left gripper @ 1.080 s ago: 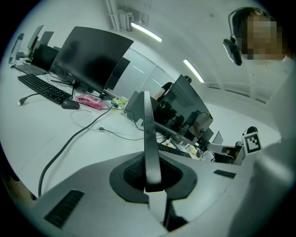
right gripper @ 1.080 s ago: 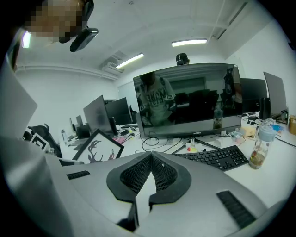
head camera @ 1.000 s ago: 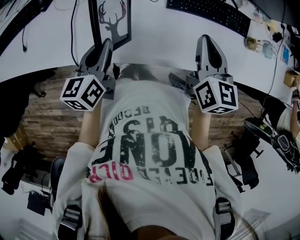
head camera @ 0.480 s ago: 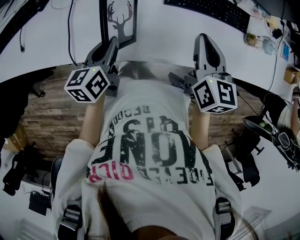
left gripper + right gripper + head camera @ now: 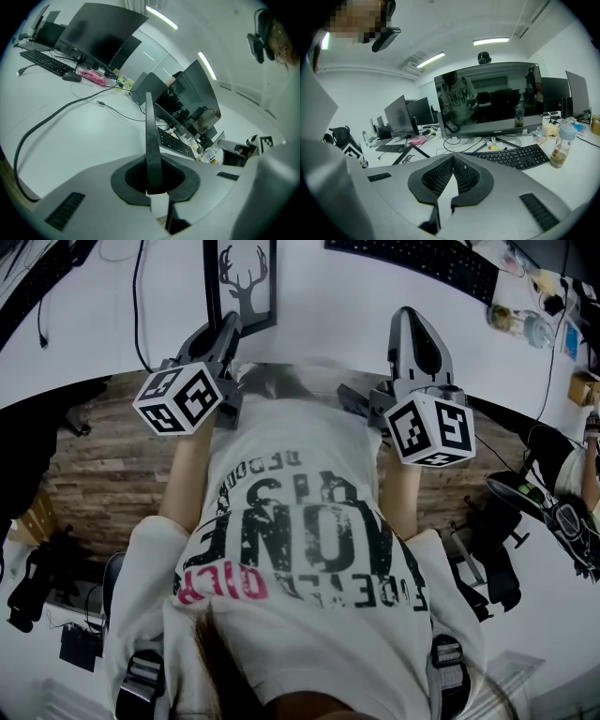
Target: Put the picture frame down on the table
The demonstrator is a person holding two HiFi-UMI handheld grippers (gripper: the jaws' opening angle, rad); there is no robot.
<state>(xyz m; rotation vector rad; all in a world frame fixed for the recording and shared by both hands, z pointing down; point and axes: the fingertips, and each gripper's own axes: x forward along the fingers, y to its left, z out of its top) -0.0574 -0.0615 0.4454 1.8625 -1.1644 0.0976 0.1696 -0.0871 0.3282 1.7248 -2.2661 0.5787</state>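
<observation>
The picture frame (image 5: pixel 242 277), black-edged with a deer silhouette, shows at the top of the head view over the white table (image 5: pixel 328 324). My left gripper (image 5: pixel 228 329) is shut on its near edge. In the left gripper view the frame (image 5: pixel 150 122) stands edge-on, rising out from between the pads of the left gripper (image 5: pixel 153 164). My right gripper (image 5: pixel 412 320) hovers at the table's near edge, apart from the frame. Its jaws are shut on nothing, and the right gripper (image 5: pixel 453 158) has its pads meeting. The frame (image 5: pixel 407 156) lies to its left.
A black keyboard (image 5: pixel 422 263) lies at the back right, with a bottle (image 5: pixel 520 329) beside it. A monitor (image 5: pixel 487 98) stands behind the keyboard (image 5: pixel 511 157). A black cable (image 5: pixel 56 117) trails over the table left of the frame. Wooden floor shows below the table edge.
My left gripper has moved forward and slightly right with the frame, and the frame has swung from tilted to nearly straight in the head view. The right gripper has kept still.
</observation>
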